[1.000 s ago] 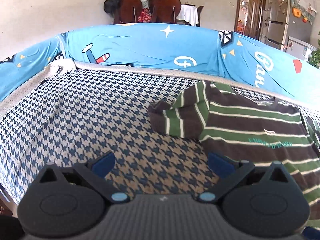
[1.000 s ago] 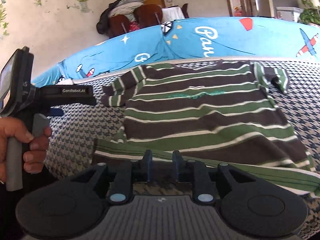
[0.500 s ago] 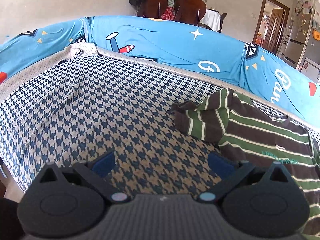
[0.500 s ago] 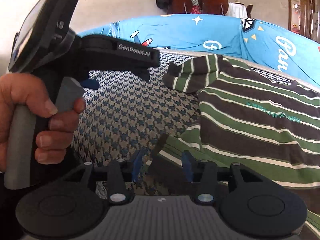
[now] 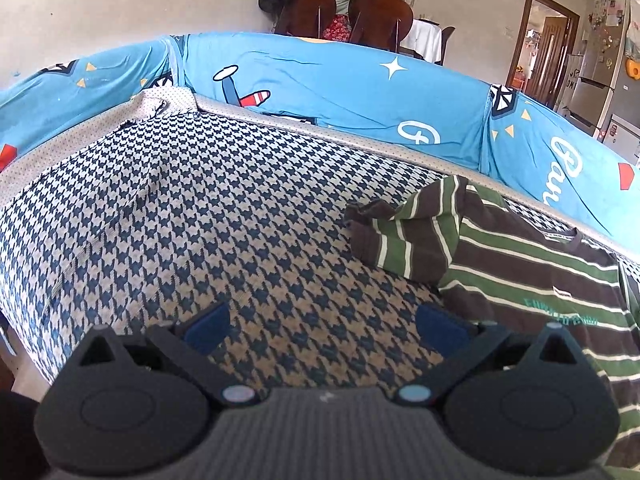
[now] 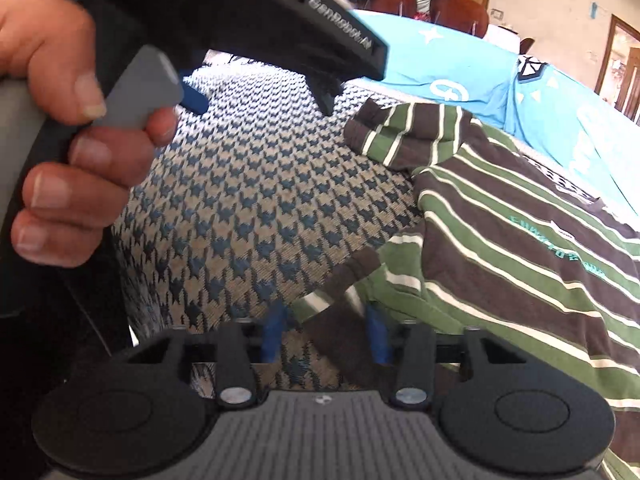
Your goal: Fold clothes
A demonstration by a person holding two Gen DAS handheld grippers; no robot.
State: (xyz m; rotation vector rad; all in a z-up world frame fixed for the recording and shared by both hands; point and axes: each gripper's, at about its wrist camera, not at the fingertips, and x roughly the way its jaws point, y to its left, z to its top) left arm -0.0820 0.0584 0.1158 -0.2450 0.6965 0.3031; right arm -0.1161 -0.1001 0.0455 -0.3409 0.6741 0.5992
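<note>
While the striped shirt (image 6: 520,240) lies spread on the houndstooth cover (image 5: 224,216), its body fills the 3 to 5 o'clock part of both wrist views; one sleeve (image 5: 404,236) is bunched at approx 2 o'clock of left view centre.

L gripper (image 5: 326,326): jaws wide, nothing between them, blue pads (image 5: 208,322) over bare cover. Shirt edge just beside the pad at 3 o'clock, contact not clear.

R gripper (image 6: 326,332): jaws narrow, have just been closing. Brown and green hem corner (image 6: 340,300) of shirt sits between the blue pads (image 6: 274,330). Cloth passes through the gap; whether the pads actually press on it, cannot tell from this angle, esp. the pad at 9 o'clock, which seems to stand off the cloth.

R view, 9 to 11 o'clock: a hand (image 6: 60,132) wraps the grey handle of L gripper (image 6: 256,20), very close to lens.

Blue printed cushion wall (image 5: 360,92) runs along far edge, 10 to 2 o'clock. Chairs (image 5: 344,12) with piled clothes behind, 12 o'clock.
</note>
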